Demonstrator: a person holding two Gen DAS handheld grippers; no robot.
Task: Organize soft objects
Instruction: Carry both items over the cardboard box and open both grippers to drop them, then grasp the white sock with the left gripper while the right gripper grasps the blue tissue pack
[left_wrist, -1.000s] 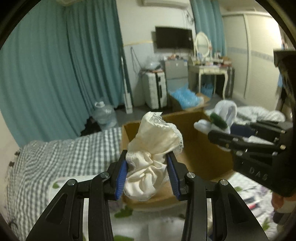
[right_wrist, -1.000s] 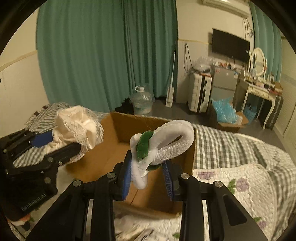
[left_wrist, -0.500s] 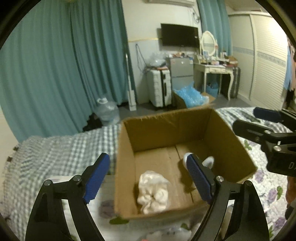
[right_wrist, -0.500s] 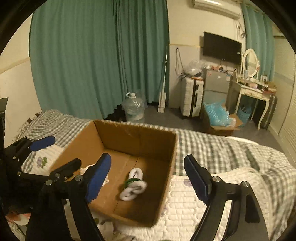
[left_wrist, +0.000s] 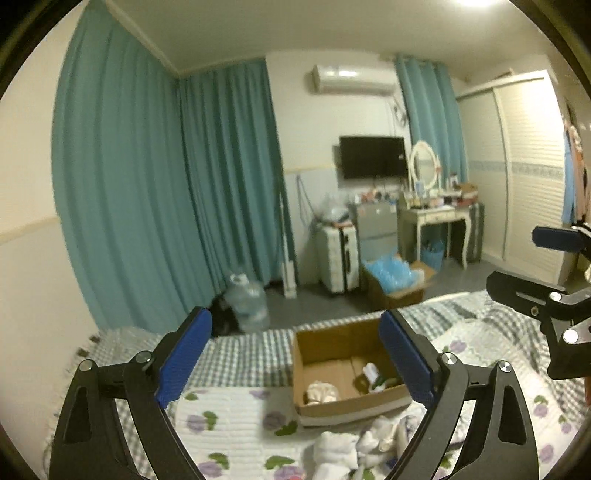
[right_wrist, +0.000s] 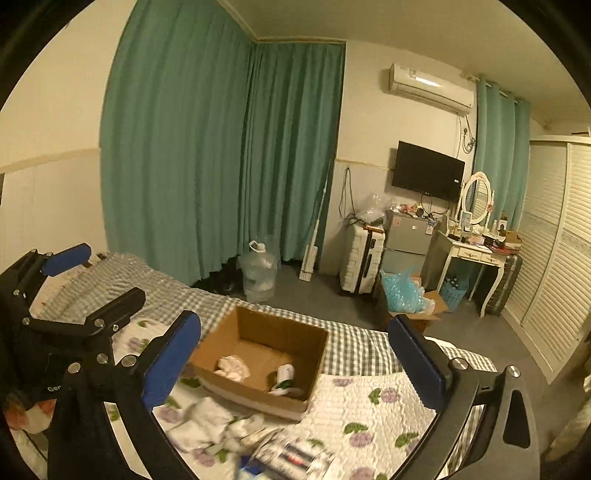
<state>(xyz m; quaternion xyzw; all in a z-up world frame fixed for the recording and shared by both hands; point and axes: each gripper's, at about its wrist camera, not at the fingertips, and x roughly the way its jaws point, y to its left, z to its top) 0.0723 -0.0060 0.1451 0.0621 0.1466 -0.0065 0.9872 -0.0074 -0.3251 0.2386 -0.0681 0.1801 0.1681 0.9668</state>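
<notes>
An open cardboard box sits on the bed. Inside lie a cream lace cloth and a white-and-green plush piece. A heap of white soft items lies on the quilt in front of the box. My left gripper is open and empty, held high and back from the box. My right gripper is open and empty, also high above the bed. Each gripper shows at the edge of the other's view.
A floral quilt and checked blanket cover the bed. Printed packets lie near the front edge. Beyond the bed stand a water jug, suitcase, a box of blue bags, a dressing table and teal curtains.
Both grippers opened and dropped the cream cloth and the plush piece into the box, then pulled up and back, so the box now looks smaller and farther.
</notes>
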